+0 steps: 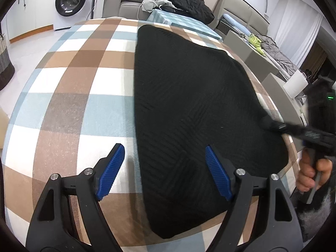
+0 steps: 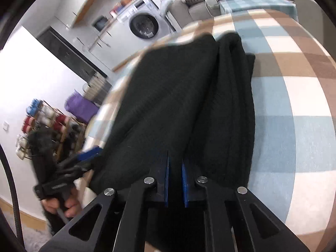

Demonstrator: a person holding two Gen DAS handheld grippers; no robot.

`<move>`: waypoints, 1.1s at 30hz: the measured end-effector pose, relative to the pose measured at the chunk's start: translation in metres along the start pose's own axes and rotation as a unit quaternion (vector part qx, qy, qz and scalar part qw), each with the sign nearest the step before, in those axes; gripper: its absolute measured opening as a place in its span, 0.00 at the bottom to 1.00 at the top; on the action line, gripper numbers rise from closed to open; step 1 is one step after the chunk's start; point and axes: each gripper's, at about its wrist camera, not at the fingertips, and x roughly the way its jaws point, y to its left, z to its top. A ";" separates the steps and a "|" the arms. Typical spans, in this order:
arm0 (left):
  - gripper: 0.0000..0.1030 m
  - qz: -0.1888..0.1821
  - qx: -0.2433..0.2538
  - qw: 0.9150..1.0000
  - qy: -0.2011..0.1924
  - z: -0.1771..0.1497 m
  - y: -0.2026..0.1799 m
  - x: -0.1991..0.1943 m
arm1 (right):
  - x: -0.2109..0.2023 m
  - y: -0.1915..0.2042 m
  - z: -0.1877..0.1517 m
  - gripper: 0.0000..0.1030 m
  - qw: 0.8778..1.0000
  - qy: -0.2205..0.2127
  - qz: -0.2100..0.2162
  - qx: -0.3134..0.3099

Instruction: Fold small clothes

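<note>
A black knitted garment (image 1: 189,96) lies spread on the plaid table cover (image 1: 84,84). My left gripper (image 1: 163,157) is open above the garment's near left edge, holding nothing; one blue pad is over the plaid, the other over the cloth. My right gripper (image 1: 279,127) reaches in from the right and pinches the garment's right edge. In the right wrist view my right gripper (image 2: 175,168) is shut on the black garment (image 2: 178,96), lifting a fold of it. My left gripper (image 2: 88,157) shows at the lower left there, blurred.
A pile of dark and grey clothes (image 1: 184,2) lies on a sofa beyond the table. A washing machine (image 1: 71,2) stands at the back left. A basket (image 1: 5,61) is at the far left. A shoe rack (image 2: 48,121) stands by the wall.
</note>
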 end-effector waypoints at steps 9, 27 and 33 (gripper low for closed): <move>0.74 0.006 -0.004 1.000 0.007 -0.012 0.008 -0.009 | -0.001 -0.008 -0.007 0.21 0.999 0.025 -0.038 0.015; 0.74 0.004 0.067 0.997 0.041 -0.048 -0.013 -0.020 | -0.029 -0.004 -0.043 0.10 0.996 0.044 -0.042 -0.058; 0.74 -0.017 0.046 0.999 0.018 -0.043 -0.011 -0.031 | -0.031 0.004 -0.039 0.15 0.998 0.037 -0.020 -0.054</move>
